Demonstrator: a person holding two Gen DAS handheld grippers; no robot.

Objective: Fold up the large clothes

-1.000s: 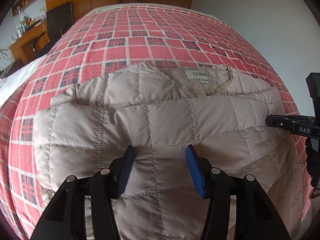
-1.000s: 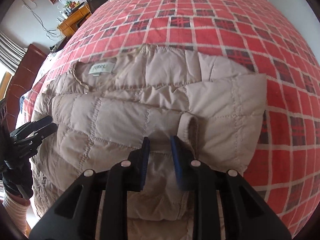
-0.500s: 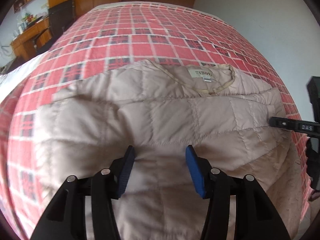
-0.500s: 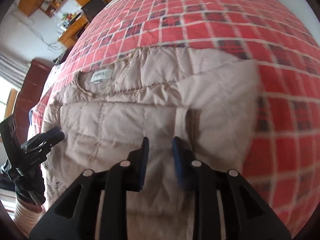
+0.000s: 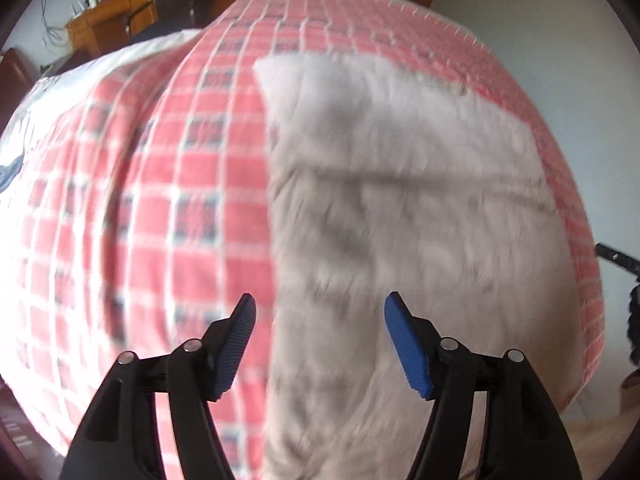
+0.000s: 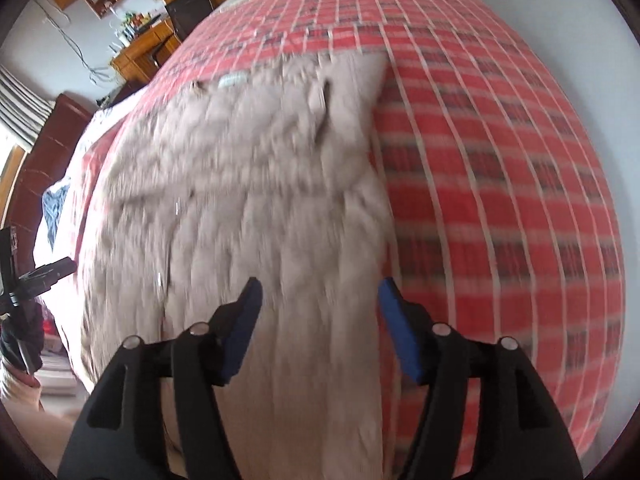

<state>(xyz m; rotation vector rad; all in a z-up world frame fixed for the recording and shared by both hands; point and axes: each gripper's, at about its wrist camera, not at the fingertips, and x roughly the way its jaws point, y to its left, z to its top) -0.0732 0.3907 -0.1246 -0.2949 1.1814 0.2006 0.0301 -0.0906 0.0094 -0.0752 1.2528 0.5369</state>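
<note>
Both frames badly smeared w/ motion blur, so detail is thin. Beige quilted jacket (image 5: 400, 208) lies flat on the red plaid bedspread (image 5: 160, 220), running toward the near edge of the bed. Left gripper (image 5: 320, 320) hangs above the jacket's left edge, jaws spread wide, nothing between the blue pads (image 5: 404, 340). Right gripper (image 6: 320, 304) likewise gaping, empty, over the jacket's right side. Right wrist view picks up the neck label (image 6: 233, 79) at the far end and a strap-like tab (image 6: 325, 92) nearby (left view too blurred for either). It also catches the left gripper out at frame left; left view shows only a sliver of the right one at its right edge. Wooden desk (image 6: 140, 52) beyond the bed in both.
</note>
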